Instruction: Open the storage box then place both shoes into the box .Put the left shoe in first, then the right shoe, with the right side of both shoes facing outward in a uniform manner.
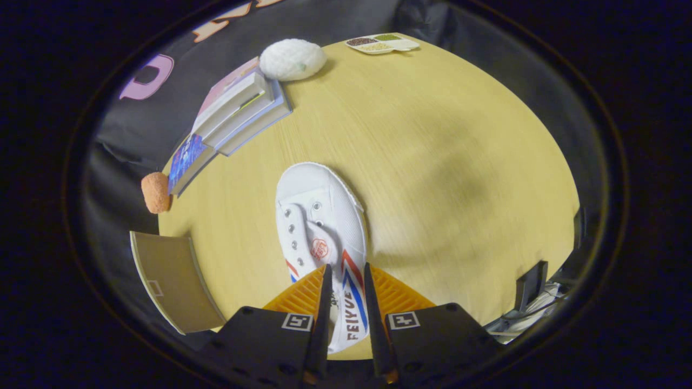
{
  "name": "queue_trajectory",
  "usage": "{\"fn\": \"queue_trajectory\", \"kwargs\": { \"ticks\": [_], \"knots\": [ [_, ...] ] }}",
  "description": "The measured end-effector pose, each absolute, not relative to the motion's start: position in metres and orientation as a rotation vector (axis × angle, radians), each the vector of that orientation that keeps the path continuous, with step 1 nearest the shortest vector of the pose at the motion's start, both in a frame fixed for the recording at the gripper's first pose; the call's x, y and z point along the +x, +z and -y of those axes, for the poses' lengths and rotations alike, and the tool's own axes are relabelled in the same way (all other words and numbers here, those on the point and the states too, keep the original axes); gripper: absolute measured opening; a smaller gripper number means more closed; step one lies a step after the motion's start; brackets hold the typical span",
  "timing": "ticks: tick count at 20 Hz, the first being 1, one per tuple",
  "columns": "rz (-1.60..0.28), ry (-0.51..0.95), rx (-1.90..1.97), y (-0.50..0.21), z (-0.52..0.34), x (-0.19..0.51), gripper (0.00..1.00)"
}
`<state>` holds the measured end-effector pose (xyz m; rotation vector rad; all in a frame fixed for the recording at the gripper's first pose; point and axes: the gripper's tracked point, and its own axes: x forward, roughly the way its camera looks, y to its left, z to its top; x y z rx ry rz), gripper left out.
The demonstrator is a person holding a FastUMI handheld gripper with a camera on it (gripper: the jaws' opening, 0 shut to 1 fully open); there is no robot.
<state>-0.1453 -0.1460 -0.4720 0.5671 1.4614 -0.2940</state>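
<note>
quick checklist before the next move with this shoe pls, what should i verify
1. Grip: gripper fingers press both sides of the white shoe's heel wall: ok.
2. Shoe off the table: cannot tell.
3. Which shoe, left or right: cannot tell.
4. Storage box open: the brown flap beside the fingers may be its lid; box interior hidden: cannot tell.
5. Path toward that flap: nothing between shoe and flap: ok.
6. Books and orange ball lie beyond, apart from the shoe: ok.

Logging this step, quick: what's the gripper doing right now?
Gripper: closed on the side wall of the white shoe, both fingers pressing it.
</note>
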Motion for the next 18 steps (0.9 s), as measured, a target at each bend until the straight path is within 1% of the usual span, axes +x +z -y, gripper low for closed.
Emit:
{"fn": "queue_trajectory", "kwargs": {
  "ticks": [9,10,11,12,14,18],
  "knots": [
    [-1.465,-0.273,0.646,-0.488,0.139,-0.144,0.35],
    [-1.464,-0.266,0.646,-0.484,0.141,-0.144,0.28],
    [-1.454,-0.266,0.643,-0.483,0.141,-0.145,0.18],
    [-1.425,-0.283,0.661,-0.485,0.141,-0.141,0.17],
    [-1.403,-0.257,0.663,-0.476,0.141,-0.145,0.05],
    [-1.341,-0.262,0.764,-0.457,0.127,-0.143,0.03]
  ]
}}
